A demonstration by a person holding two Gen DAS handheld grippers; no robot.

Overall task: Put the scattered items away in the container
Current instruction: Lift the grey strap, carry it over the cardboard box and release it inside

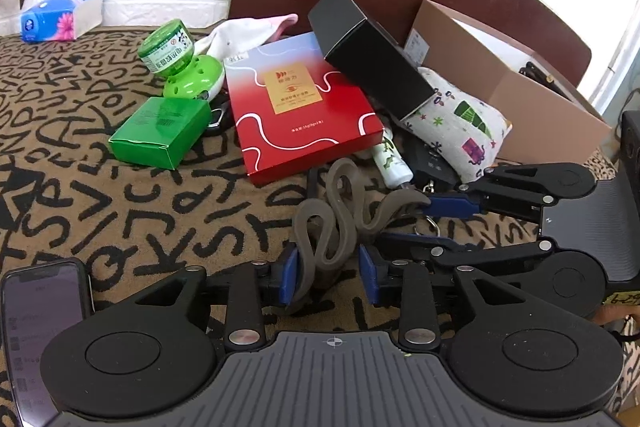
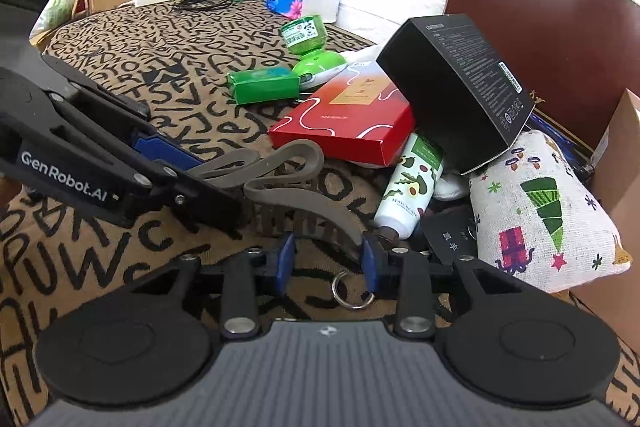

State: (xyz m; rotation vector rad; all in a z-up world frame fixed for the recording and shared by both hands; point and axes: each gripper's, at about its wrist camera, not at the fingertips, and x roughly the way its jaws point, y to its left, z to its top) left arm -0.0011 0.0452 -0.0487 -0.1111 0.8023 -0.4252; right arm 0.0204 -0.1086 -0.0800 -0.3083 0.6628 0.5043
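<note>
A grey rubber strap point(image 1: 345, 231) point(image 2: 296, 201) lies in loops on the letter-patterned cloth. My left gripper point(image 1: 330, 279) point(image 2: 220, 183) is open around its near loops; the strap touches one pad and stands clear of the other. From the right, my right gripper point(image 1: 404, 221) point(image 2: 328, 259) is shut on the strap's arched end, which spans from one fingertip to the other. The brown cardboard box point(image 1: 540, 99) point(image 2: 616, 163) stands open at the far right. A red flat box point(image 1: 304, 107), a black box point(image 1: 372, 67), a green box point(image 1: 160, 133) and a printed pouch point(image 1: 460, 123) lie scattered.
A hand cream tube point(image 2: 412, 183) and a key ring point(image 2: 352, 291) lie just beyond the right gripper. A green jar point(image 1: 168, 45) leans on a green gadget. A phone point(image 1: 40, 339) lies near left, a tissue pack point(image 1: 60, 13) by the wall. A dark headboard stands behind the pile.
</note>
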